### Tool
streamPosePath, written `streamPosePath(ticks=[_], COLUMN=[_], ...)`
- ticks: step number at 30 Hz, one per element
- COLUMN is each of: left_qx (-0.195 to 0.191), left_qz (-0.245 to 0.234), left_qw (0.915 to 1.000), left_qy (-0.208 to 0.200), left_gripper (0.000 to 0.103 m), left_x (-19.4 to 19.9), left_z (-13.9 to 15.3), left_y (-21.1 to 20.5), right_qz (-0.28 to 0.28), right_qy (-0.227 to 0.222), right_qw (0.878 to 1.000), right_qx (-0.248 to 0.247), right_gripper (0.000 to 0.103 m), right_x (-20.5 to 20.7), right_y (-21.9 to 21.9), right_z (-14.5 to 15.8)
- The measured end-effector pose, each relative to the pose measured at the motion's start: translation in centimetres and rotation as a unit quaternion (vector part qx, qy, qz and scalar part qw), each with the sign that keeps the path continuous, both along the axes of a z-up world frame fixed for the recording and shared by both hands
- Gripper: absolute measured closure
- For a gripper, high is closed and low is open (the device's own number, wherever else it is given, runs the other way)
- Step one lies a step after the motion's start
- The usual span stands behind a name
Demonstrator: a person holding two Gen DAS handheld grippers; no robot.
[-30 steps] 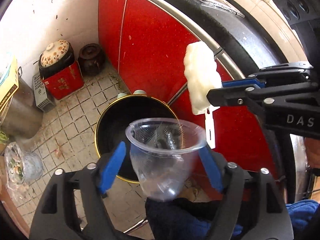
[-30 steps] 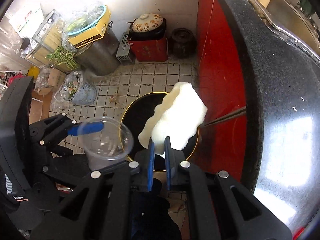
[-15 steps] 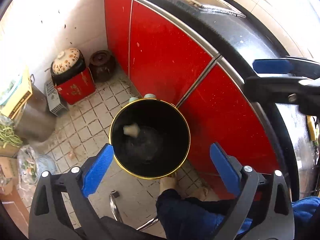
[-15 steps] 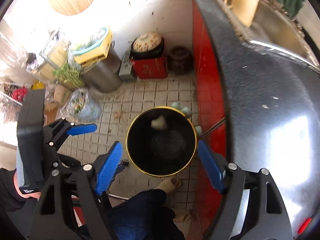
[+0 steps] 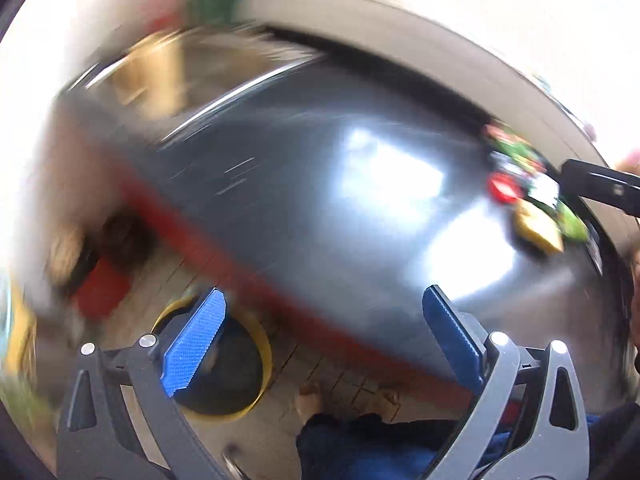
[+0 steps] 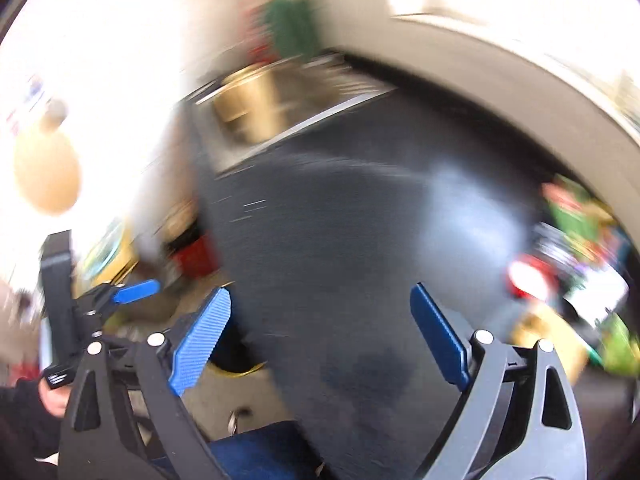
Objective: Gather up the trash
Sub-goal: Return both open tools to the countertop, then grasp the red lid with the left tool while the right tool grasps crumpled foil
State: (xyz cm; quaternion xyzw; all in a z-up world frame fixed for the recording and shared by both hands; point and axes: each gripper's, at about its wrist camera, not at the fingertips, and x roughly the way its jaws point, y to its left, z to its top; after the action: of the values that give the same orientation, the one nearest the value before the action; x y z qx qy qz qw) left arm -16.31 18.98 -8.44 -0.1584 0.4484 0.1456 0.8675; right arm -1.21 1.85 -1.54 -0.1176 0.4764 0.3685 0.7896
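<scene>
Where cup and sponge were pinched, left gripper (image 5: 322, 334) and right gripper (image 6: 322, 332) just spread, empty.

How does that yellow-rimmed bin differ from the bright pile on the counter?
The bin stands on the tiled floor; the pile lies on the dark counter. The bin is one round black tub, yellow-rimmed; the pile is a red, green and yellow jumble. Both are blurred.
</scene>
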Motion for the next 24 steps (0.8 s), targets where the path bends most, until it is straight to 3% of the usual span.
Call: streamPosePath(ticks=[2,5,11,17,24], left_qx=[0.018,0.032,0.027,0.03,0.044], left_qz=[-0.074,-0.156,-0.227,-0.246,-0.245], left_qw=[0.9971,0.9872,0.9735,0.9688,0.9683], left_qy=[-0.008,-0.011,-0.011,0.0,0.025], left_gripper=[0.007,0.007,0.007,0.007,0.007], left_x=[3.9,8.7,14.1,16.8,20.1], left_z=[1.2,2.5,3.5,3.3,1.7], left_y=[-3.5,-8.4,-14.5,-16.7,-15.7], right_qz=[-0.066,-0.172,-0.325,-0.375,-0.378], right_qy=[-0.013,-0.021,-0.025,-0.024,-0.021], right_qw=[0.998,0.985,0.945,0.927,0.926], right_qx=[-0.006,-0.014,-0.007,-0.004,-0.008], right_gripper=[0.014,0.014,0.014,0.014,0.014], right_x=[1.8,2.8,1.7,1.6,3.8], right_y=[-4.6,-12.2,-25.0,-30.4,-32.0], right_z=[0.8,1.5,2.6,2.3,1.6])
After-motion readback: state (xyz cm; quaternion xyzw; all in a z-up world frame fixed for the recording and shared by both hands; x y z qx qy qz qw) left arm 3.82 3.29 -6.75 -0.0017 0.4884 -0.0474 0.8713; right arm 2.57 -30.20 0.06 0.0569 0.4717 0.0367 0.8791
